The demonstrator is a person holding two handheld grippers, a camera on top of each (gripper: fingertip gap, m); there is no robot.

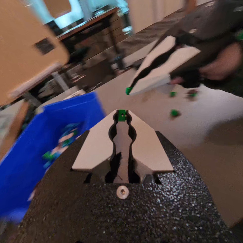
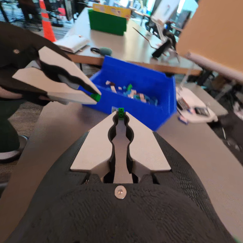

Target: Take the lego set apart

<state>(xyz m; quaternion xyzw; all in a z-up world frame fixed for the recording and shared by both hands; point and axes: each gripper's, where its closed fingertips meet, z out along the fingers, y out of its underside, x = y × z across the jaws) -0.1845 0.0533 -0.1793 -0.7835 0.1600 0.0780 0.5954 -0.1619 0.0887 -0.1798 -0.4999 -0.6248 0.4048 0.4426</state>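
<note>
My left gripper (image 1: 122, 113) is shut on a small green lego piece (image 1: 122, 115) at its fingertips, held above the table beside the blue bin (image 1: 55, 118). My right gripper (image 2: 121, 113) is shut on another small green lego brick (image 2: 121, 114), studs facing me, just short of the blue bin (image 2: 138, 110). Each gripper shows in the other's view: the right one (image 1: 129, 90) at upper right with its green piece (image 1: 127, 91), the left one (image 2: 97, 98) at left with its green piece (image 2: 96, 97). The two grippers are apart.
Several loose green lego pieces (image 1: 174, 113) lie on the pale table (image 1: 171, 144) to the right. The blue bin holds several mixed bricks (image 2: 132, 94). Behind it stand another table with a green box (image 2: 107, 23) and an orange cone (image 2: 46, 22). A white device (image 2: 194, 111) lies at right. My hands' fingertips stand some 4 centimeters from each other.
</note>
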